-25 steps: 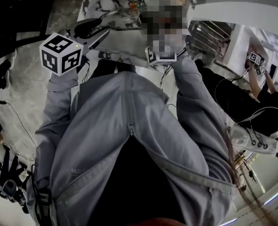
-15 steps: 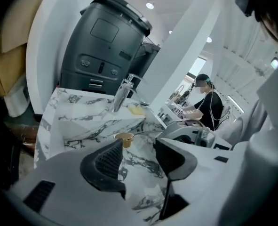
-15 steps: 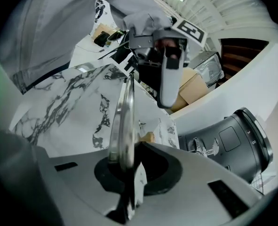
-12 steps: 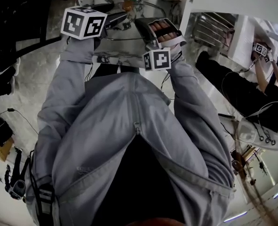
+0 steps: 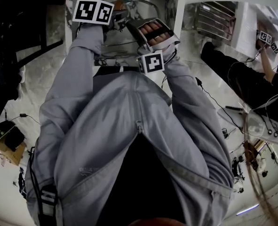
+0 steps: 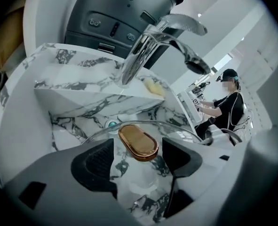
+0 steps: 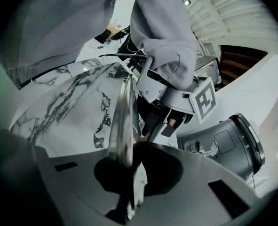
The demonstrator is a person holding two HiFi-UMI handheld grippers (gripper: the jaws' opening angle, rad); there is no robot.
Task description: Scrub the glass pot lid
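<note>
The glass pot lid has a copper-brown knob and stands over a marble sink. My left gripper is open, and its jaws have just been opening. The knob sits between the two dark pads, which do not touch it. In the right gripper view the lid shows edge-on. My right gripper is shut on its metal rim. That view also has the left gripper close behind the lid. In the head view both marker cubes, left and right, are at the sink.
A chrome faucet arches over the basin, with a dark appliance behind it. A yellow sponge-like piece lies on the sink ledge. Another person works at a bench to the right, beside a white rack.
My left gripper has swung in from the left and down to the lid's knob, beside the right gripper. The right gripper has kept its hold on the rim.
</note>
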